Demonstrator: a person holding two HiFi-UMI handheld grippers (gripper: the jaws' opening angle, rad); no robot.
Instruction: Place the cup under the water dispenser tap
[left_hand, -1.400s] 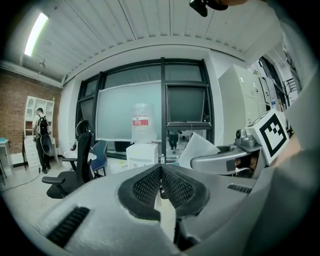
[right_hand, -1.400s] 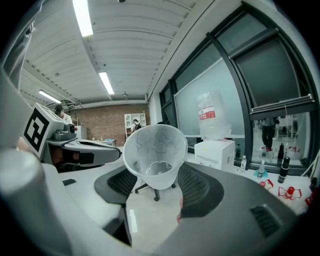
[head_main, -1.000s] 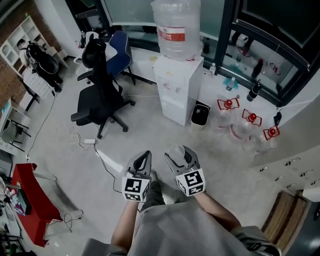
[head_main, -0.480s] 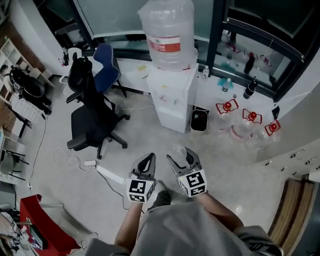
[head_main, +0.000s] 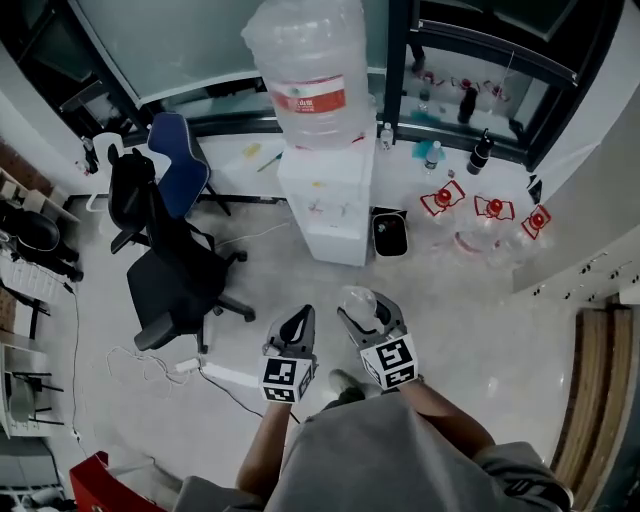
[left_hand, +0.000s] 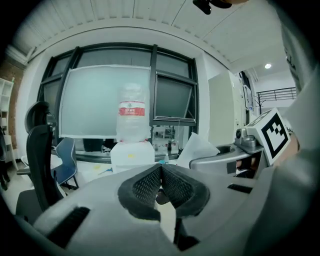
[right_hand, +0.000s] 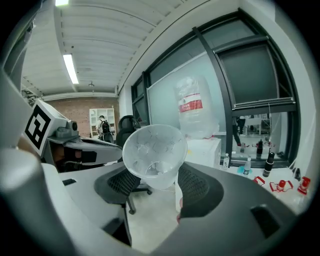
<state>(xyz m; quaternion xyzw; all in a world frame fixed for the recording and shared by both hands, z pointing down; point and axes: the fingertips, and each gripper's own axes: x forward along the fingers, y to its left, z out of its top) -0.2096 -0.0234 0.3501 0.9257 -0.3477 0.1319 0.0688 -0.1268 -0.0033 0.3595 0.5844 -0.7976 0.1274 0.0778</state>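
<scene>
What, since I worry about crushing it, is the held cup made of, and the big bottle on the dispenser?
The cup: probably thin plastic, translucent and whitish; light passes through its dimpled wall. The bottle: likely rigid clear plastic, slightly cloudy, with ridged walls and a red label.

place: looks like an office, a kinda open-plan workspace
seating: black swivel chair (head_main: 165, 285) and a blue one (head_main: 180, 172) just behind it
drinks corner: white water dispenser (head_main: 325, 205) with a big bottle (head_main: 305, 70) on top, clear jugs (head_main: 492, 210) with red caps on the floor nearby, small black bin (head_main: 388, 232) right beside it
walls: frosted glass panels (head_main: 200, 40) in dark frames, brick wall (right_hand: 100, 107) further back
floor: pale grey, with a power strip (head_main: 228, 376) and loose cables
ceiling: long strip light (right_hand: 70, 67)
</scene>
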